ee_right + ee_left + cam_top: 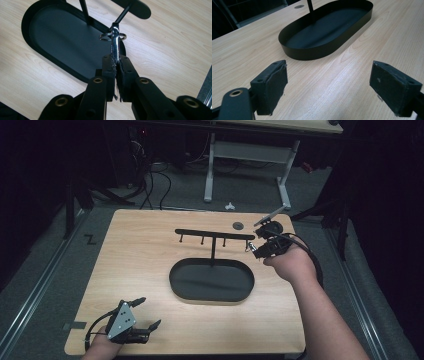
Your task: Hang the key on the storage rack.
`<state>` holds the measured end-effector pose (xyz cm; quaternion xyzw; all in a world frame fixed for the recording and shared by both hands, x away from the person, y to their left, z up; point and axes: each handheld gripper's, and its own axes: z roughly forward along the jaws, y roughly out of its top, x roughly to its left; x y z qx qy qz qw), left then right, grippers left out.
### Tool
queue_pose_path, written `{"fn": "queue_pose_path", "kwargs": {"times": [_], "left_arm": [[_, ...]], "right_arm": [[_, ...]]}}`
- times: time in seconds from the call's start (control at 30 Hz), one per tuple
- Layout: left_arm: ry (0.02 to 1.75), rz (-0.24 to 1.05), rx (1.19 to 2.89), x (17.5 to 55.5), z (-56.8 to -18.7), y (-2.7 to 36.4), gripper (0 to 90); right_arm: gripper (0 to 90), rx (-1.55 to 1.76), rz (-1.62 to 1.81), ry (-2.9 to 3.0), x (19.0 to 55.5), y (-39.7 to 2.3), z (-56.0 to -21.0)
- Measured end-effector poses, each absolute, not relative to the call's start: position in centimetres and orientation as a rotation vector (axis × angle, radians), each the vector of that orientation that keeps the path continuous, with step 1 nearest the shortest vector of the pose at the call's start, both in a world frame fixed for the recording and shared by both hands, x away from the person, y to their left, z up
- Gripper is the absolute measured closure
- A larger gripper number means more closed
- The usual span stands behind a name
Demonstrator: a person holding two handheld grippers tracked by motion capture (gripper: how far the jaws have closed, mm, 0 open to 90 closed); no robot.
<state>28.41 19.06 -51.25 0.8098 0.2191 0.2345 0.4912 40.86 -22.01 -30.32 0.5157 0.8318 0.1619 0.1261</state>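
Metal clip (115,45) with its ring looks light, stiff, slippery; your right gripper (116,65) pinches its shank, left gripper (329,82) gapes empty.

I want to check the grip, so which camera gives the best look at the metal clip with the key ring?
The right gripper view: the metal clip and its ring stand close and sharp, pinched between the right gripper pads near a peg of the stand. In the high view it is a tiny glint at that gripper's tip.
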Motion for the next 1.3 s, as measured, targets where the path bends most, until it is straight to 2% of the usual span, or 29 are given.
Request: {"fn": "queue_pose_path", "kwargs": {"times": [0.53,1.3], "left_arm": [[0.531,0.57,1.963,28.4,-51.2,19.1,15.2],[0.532,0.568,1.965,28.4,-51.3,19.1,15.2]], "right_arm": [[84.8,1.543,0.46,2.394,42.7,-21.9,-30.3],[84.6,1.588,0.464,2.374,43.5,-22.4,-31.1]]}}
